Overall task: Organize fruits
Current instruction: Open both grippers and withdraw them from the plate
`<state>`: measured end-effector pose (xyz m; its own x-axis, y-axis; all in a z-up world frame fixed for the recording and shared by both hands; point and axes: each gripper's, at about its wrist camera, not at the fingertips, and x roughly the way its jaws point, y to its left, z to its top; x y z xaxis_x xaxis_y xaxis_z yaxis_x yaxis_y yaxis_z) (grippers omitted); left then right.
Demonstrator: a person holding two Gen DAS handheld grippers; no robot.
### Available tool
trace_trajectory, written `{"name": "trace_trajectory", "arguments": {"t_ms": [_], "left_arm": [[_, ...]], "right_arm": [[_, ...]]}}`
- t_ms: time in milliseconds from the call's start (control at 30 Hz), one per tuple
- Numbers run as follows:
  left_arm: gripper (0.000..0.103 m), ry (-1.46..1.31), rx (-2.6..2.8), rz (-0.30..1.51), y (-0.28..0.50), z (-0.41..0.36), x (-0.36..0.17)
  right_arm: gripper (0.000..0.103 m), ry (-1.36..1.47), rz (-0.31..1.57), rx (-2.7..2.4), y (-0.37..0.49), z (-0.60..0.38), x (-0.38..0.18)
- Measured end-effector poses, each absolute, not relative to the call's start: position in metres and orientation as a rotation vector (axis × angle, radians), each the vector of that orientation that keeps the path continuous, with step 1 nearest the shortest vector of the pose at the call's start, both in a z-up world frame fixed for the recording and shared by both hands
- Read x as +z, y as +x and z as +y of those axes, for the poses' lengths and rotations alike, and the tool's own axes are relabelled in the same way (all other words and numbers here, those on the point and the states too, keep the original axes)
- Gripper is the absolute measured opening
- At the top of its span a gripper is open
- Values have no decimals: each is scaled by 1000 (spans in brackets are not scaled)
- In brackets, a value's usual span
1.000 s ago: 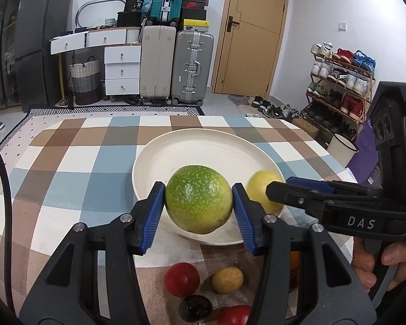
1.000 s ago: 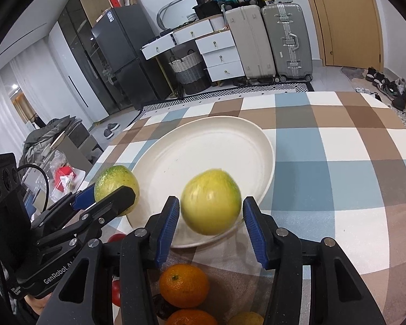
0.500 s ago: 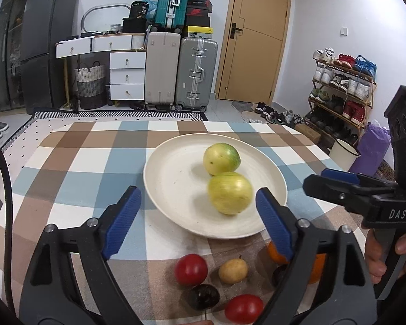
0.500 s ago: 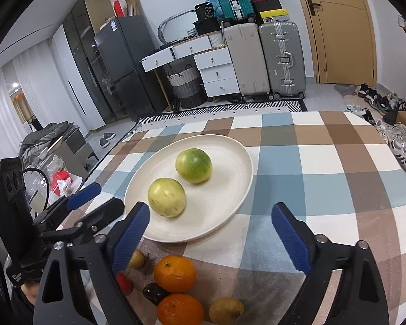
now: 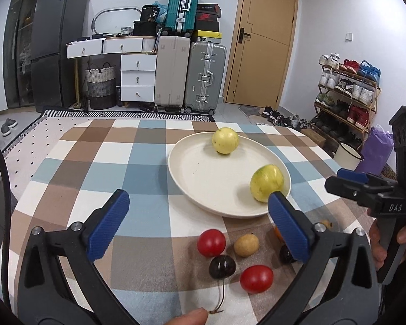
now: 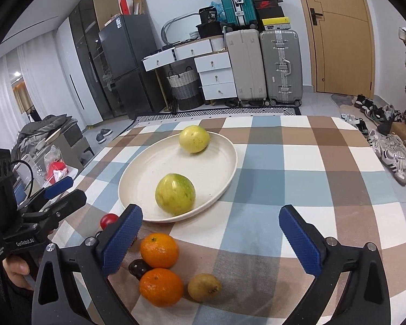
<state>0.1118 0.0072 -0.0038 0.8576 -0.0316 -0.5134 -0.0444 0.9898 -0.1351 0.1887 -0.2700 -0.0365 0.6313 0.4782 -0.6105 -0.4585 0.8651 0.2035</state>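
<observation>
A cream plate [image 5: 211, 189] [image 6: 149, 178] on the checked tablecloth holds two yellow-green round fruits: one near the front rim [image 5: 266, 182] [image 6: 175, 193], one at the far rim [image 5: 225, 140] [image 6: 194, 138]. My left gripper [image 5: 197, 224] is open and empty, pulled back before the plate. In front of it lie two red tomatoes [image 5: 211, 242] [image 5: 256, 278], a small tan fruit [image 5: 246, 246] and a dark cherry [image 5: 222, 266]. My right gripper [image 6: 211, 238] is open and empty over two oranges [image 6: 159, 249] [image 6: 161, 285] and a tan fruit [image 6: 204, 287].
The right gripper's body and hand [image 5: 387, 208] show at the right of the left wrist view; the left one [image 6: 32, 222] shows at the left of the right wrist view. Suitcases, drawers and a fridge stand beyond the table, a shoe rack to the right.
Both grippers opened and let go of their fruits onto the plate, then drew back toward the near table edge. The two fruits rolled apart on the plate.
</observation>
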Motion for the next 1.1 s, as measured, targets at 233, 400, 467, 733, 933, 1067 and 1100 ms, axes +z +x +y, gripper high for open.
{"name": "trace_trajectory", "arguments": {"t_ms": [233, 400, 467, 733, 933, 1067, 1100], "left_arm": [[102, -127, 9, 552, 96, 3, -4], [102, -108, -6, 560, 93, -4, -4], [102, -101, -16, 569, 92, -7, -6], [102, -60, -54, 598, 84, -21, -12], [102, -59, -80, 631, 87, -24, -16], [102, -37, -100, 638, 88, -30, -16], [102, -32, -104, 641, 89, -30, -16]], "right_arm": [[103, -11, 723, 546, 174, -281, -39], [103, -23, 734, 558, 163, -285, -41], [103, -32, 745, 562, 161, -285, -43], [103, -72, 785, 569, 155, -281, -49], [103, -100, 820, 542, 158, -282, -55], [103, -106, 845, 538, 161, -283, -60], [103, -107, 846, 538, 161, -283, -61]]}}
